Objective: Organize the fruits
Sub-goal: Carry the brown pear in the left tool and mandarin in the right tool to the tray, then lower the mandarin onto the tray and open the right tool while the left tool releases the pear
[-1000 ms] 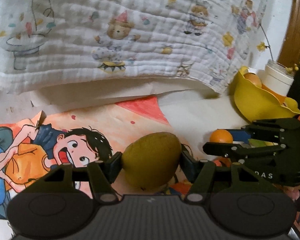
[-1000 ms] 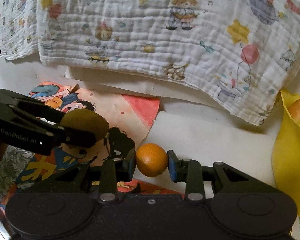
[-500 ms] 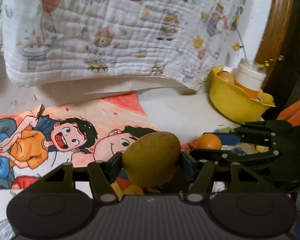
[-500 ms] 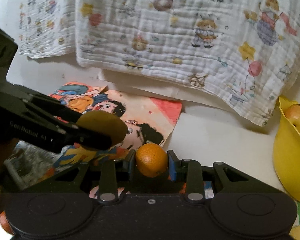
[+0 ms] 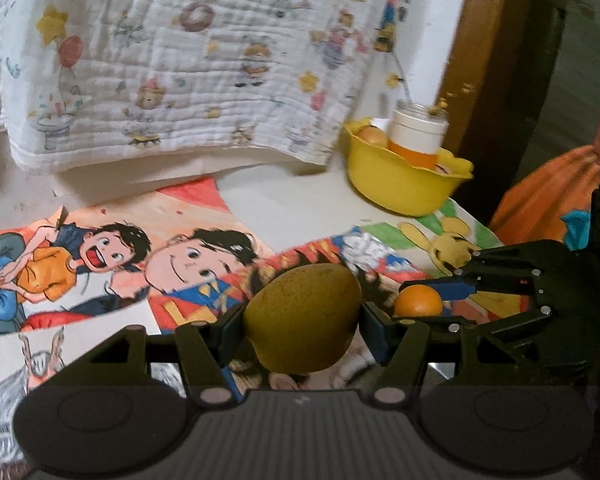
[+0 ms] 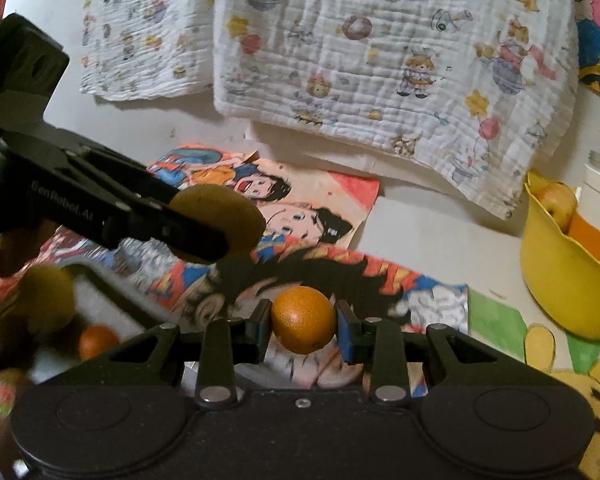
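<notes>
My left gripper [image 5: 302, 322] is shut on a yellow-green pear [image 5: 304, 318] and holds it above the cartoon posters. My right gripper [image 6: 303, 322] is shut on a small orange [image 6: 304, 319], also held above the posters. In the left wrist view the right gripper [image 5: 424, 300] with the orange [image 5: 418, 302] is just to the right of the pear. In the right wrist view the left gripper [image 6: 220, 232] with the pear [image 6: 228, 212] is up and to the left. A yellow bowl [image 5: 396, 186] with fruit in it stands at the back right; it also shows in the right wrist view [image 6: 564, 280].
A white and orange jar [image 5: 418, 136] stands at the bowl. A printed white cloth [image 5: 204, 80] hangs behind the table. Cartoon posters [image 5: 112, 248] cover the table. More fruit, an orange [image 6: 98, 342] and a pear [image 6: 46, 300], lie in a tray at lower left. An orange-clad person [image 5: 548, 200] is at right.
Both grippers have pulled back and risen with their fruit still held, so more of the posters, the bowl and the fruit tray have come into view.
</notes>
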